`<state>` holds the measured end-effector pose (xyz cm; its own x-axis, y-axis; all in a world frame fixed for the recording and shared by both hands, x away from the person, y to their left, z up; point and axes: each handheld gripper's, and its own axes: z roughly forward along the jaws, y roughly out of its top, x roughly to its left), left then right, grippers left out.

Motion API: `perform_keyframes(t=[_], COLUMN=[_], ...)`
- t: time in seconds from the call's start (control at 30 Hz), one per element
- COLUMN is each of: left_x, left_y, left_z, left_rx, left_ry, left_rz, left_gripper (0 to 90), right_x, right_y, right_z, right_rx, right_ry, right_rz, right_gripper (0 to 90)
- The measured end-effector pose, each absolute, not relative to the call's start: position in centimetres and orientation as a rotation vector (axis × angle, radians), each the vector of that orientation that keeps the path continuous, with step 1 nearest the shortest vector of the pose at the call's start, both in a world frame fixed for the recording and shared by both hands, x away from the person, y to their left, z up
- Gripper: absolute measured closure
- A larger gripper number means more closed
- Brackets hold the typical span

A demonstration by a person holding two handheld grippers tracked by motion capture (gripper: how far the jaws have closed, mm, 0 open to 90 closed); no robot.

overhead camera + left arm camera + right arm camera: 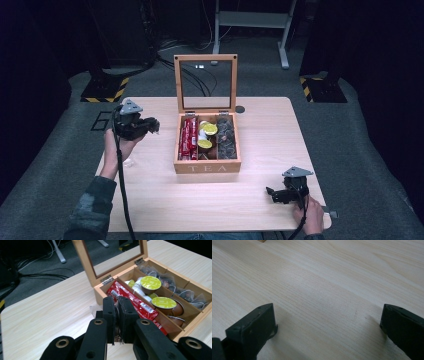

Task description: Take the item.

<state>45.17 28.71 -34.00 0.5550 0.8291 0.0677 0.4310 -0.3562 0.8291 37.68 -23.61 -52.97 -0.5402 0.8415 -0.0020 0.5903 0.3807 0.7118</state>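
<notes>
An open wooden tea box [207,166] marked TEA stands mid-table, its glass-paned lid [205,82] upright at the back. Red packets [188,139] fill its left compartment, yellow-lidded capsules [208,130] the middle one, dark clear sachets [226,136] the right one. My left gripper [151,125] hovers left of the box, pointing at it, jaws pressed together [117,308] just short of the red packets [136,303]. A bit of clear film [93,308] shows beside the jaws; whether it is gripped is unclear. My right gripper [274,194] rests low at the front right, open [328,312] over bare wood.
The light wooden table [150,200] has bare room left, right and in front of the box. A small clear scrap [128,162] lies under my left hand. A round dark cap [240,109] sits behind the box. Cables and stand legs lie on the floor beyond.
</notes>
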Motion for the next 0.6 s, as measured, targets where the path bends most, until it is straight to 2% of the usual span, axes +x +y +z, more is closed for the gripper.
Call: perform_keyframes(t=[0.6], left_x=[43.6], left_y=[34.4], left_z=[-34.6], left_rx=[1.906], left_ry=[1.133], left_rz=[0.677], left_gripper=[84.2], right_x=[37.7], right_y=[-23.6], right_z=[-53.0], right_rx=[1.246], right_ry=[2.281], right_rz=[0.953], right_gripper=[0.0])
